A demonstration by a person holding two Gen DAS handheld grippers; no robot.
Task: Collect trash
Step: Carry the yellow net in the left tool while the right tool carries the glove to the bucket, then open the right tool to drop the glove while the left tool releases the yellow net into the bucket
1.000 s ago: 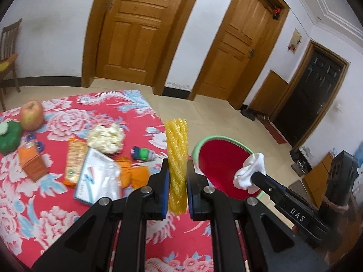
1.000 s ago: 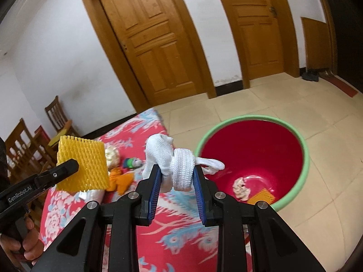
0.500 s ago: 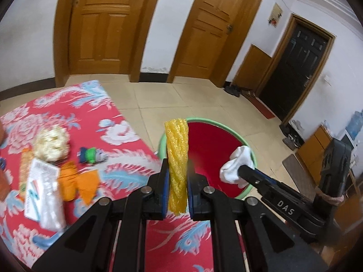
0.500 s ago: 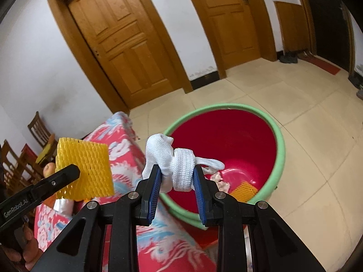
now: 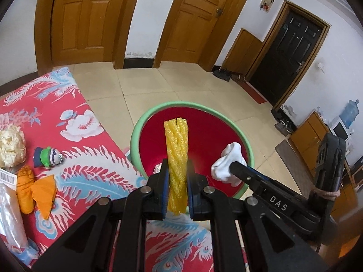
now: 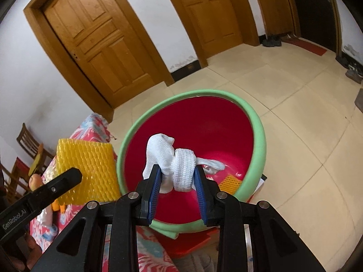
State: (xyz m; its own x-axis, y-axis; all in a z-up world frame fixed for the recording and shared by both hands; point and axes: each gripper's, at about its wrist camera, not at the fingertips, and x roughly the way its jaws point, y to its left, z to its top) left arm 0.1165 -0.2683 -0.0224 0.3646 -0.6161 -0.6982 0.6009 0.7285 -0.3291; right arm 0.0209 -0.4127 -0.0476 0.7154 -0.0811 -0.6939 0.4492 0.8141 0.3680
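Note:
My left gripper is shut on a yellow foam net sleeve, held upright over the near rim of the red bin with a green rim. My right gripper is shut on a knotted white cloth and holds it above the bin. The sleeve also shows in the right wrist view, left of the bin. The cloth shows in the left wrist view. Crumpled paper and an orange net lie on the bin's bottom.
The table with a red floral cloth stands left of the bin. On it lie a crumpled paper ball, a small green toy, an orange wrapper and a clear packet. Tiled floor surrounds the bin.
Both grippers have moved right from over the table to over the bin, each still holding its item. The bin now fills the middle of both views.

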